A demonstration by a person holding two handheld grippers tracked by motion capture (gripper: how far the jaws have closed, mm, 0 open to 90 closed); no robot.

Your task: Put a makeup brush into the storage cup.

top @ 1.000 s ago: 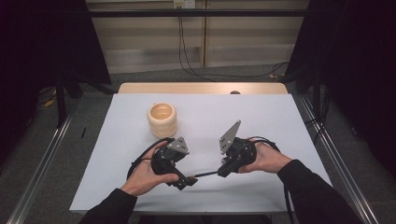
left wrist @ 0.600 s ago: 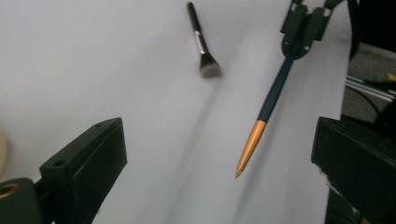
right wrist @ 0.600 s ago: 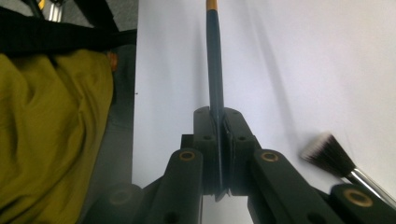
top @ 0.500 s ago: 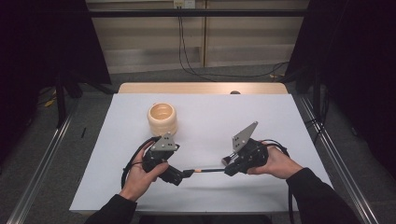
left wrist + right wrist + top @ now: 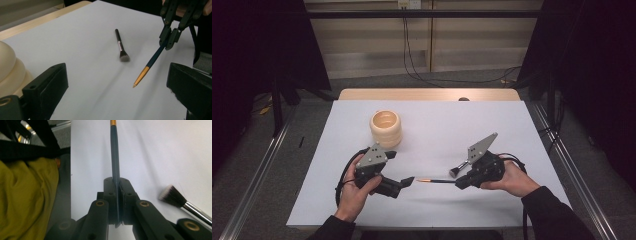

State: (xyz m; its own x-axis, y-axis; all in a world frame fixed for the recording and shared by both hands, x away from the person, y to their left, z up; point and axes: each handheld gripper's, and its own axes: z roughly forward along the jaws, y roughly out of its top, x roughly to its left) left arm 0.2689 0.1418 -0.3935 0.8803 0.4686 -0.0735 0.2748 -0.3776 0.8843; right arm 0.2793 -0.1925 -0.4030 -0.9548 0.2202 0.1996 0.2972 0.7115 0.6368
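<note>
The right gripper (image 5: 460, 183) is pinching a thin brush (image 5: 437, 181) by its dark handle, jaws pressed tight on it, and you can see that really clearly in the right gripper view, where the handle (image 5: 115, 157) runs straight out between the pads toward 12 o'clock. In the high view the brush is sticking out level toward 9 o'clock, gold tip leading, hovering just off the table (image 5: 437, 125).

The left gripper (image 5: 404, 183) is sitting with its jaws spread wide, nothing between them. The gold tip is pointing right at that gap, just short of it. From the left gripper view the brush (image 5: 150, 63) is coming in from about 1 o'clock, still apart from both jaws.

Compared with a second back, both hands are drifting apart a bit: the right one is sliding out toward 3 o'clock and the left toward 9, and the right gripper's grey plate is tipping over more toward the right. The grip on the brush isn't changing at all.

A second, fatter makeup brush (image 5: 458, 169) is lying flat on the table right next to the right gripper, at about its 11 o'clock, bristles toward the person. The cream ribbed pot (image 5: 385, 128) is standing at 12 o'clock of the left gripper, well apart, not budging.
</note>
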